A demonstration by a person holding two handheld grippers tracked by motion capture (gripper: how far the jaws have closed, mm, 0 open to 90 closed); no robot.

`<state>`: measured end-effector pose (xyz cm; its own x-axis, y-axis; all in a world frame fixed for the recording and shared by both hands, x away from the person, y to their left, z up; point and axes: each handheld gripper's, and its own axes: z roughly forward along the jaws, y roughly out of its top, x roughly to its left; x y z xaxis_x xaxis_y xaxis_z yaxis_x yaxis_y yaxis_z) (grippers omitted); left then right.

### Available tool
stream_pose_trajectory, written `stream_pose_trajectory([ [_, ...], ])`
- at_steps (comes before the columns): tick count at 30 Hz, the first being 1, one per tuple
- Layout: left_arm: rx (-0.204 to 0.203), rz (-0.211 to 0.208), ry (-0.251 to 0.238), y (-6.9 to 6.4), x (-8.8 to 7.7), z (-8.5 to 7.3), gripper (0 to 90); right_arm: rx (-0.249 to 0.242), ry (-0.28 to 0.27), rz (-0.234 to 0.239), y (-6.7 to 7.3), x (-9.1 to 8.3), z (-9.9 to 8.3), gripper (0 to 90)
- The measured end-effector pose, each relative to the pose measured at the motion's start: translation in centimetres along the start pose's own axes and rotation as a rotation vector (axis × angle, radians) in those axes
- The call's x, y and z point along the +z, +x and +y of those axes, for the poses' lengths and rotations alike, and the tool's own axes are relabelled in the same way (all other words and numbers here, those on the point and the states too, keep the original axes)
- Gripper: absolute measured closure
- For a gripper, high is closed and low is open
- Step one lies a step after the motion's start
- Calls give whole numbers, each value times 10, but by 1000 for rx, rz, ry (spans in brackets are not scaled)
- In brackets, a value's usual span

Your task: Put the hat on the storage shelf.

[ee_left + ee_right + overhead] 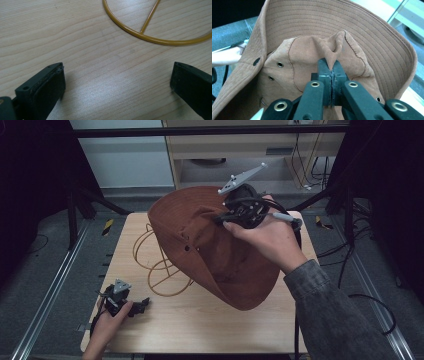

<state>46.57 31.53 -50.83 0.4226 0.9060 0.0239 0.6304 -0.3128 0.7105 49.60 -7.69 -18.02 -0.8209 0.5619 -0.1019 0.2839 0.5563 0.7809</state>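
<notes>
**Operator:** Report jaw status and object position.

**Gripper unit:** My right gripper (pixel 332 68) is clamped on a pinched fold of the crown of the brown hat (pixel 215 250). The hat hangs tilted above the table (pixel 210 330), its brim partly over the yellow wire stand (pixel 160 265). My left gripper (pixel 122 302) rests low at the near left corner of the table, jaws spread wide, grasping nothing; the stand's base ring (pixel 155 38) lies just ahead of it.

**Operator:** Procedure for the step in hand?

**Gripper unit:** My judgement: the hat is to be seated on the stand.
1. Keep the right clamp firm; the fold is thin and could slip out.
2. Bring the crown opening over the top of the wire loops before lowering.
3. Use my left gripper to steady the base ring, since the light frame may slide or tip under the brim.
4. Lower slowly; release only once the crown bears on the wire.
</notes>
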Motion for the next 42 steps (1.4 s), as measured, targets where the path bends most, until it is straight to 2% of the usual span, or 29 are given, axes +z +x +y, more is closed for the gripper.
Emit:
stream_pose_trajectory([
  [10,-1,-2,-1,0,0,0,0,5,-52,11,0,18,15,891],
  [18,-1,-3,0,0,0,0,0,6,-86,13,1,24,23,891],
  [36,-1,-2,0,0,0,0,0,-3,-75,22,4,48,43,891],
  [42,1,-3,0,0,0,0,0,-18,-101,23,8,57,45,892],
])
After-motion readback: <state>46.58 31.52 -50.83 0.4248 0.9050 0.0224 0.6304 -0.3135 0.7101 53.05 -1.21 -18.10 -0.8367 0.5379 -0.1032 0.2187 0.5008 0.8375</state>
